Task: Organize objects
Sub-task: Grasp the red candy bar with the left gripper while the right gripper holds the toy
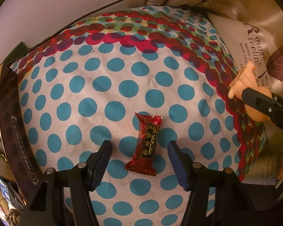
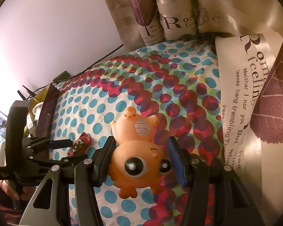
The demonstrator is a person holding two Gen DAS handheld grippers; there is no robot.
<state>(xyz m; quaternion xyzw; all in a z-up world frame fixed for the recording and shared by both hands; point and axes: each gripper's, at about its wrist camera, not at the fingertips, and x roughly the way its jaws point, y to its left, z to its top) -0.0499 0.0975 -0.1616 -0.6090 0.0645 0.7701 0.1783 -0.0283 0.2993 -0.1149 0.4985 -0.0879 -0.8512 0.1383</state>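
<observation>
We are barely into the sorting: our left gripper (image 1: 140, 162) stands over the red candy (image 1: 143, 144) with jaws apart on either side of it, not yet pressing, and the candy lies flat on the dotted cloth (image 1: 103, 86). Our right gripper (image 2: 140, 161) has its jaws clamped on the orange toy's (image 2: 137, 150) head. Both things have yet to reach a place, perhaps the box (image 1: 8, 98) at the cloth's edge.

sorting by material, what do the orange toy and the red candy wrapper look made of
Orange toy: probably soft vinyl or rubber, with a smooth, slightly glossy moulded skin and painted eyes.
Candy wrapper: looks like metallic foil or foil-look plastic film, with crinkled shiny facets and serrated crimped ends.
</observation>
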